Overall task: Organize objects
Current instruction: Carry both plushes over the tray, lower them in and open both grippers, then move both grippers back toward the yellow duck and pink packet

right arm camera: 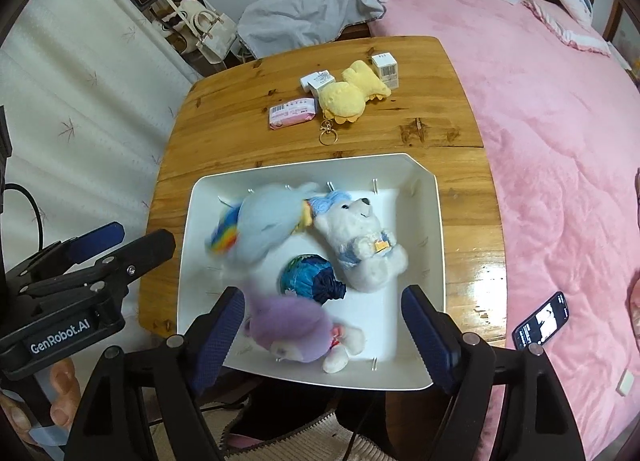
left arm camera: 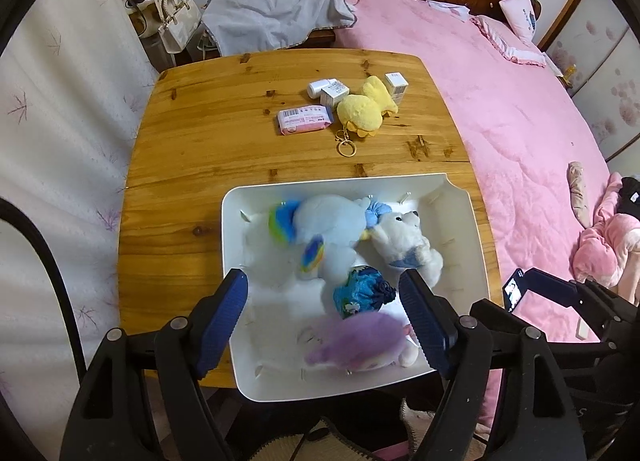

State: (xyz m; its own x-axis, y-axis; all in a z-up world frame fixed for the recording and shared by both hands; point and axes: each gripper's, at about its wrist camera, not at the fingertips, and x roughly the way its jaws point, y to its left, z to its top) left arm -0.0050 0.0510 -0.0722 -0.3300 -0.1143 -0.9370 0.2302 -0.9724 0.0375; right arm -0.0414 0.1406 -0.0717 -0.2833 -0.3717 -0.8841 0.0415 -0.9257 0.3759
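A white tray [left arm camera: 340, 179] [right arm camera: 304, 164] on the wooden table [left arm camera: 200, 133] holds a light blue plush with rainbow patches [left arm camera: 328, 233] [right arm camera: 260, 227], a white bear [left arm camera: 408, 241] [right arm camera: 360, 245], a blue fabric pouch [left arm camera: 360, 291] [right arm camera: 310, 277] and a blurred purple plush [left arm camera: 356, 341] [right arm camera: 292, 329]. My left gripper [left arm camera: 326, 309] hangs open above the tray's near end, over the pouch and the purple plush, pads clear of them. My right gripper [right arm camera: 324, 325] is open too, with the purple plush lying below by its left finger. Farther back lies a yellow duck plush [left arm camera: 366, 109] [right arm camera: 348, 97] with a keyring.
By the duck are a pink tissue packet [left arm camera: 304, 119] [right arm camera: 292, 113], small white boxes [left arm camera: 396, 87] [right arm camera: 386, 69] and a white bottle [left arm camera: 320, 87]. A pink bed [left arm camera: 520, 121] borders the table on the right, with a phone [right arm camera: 542, 319] on it. Bags hang at the back left.
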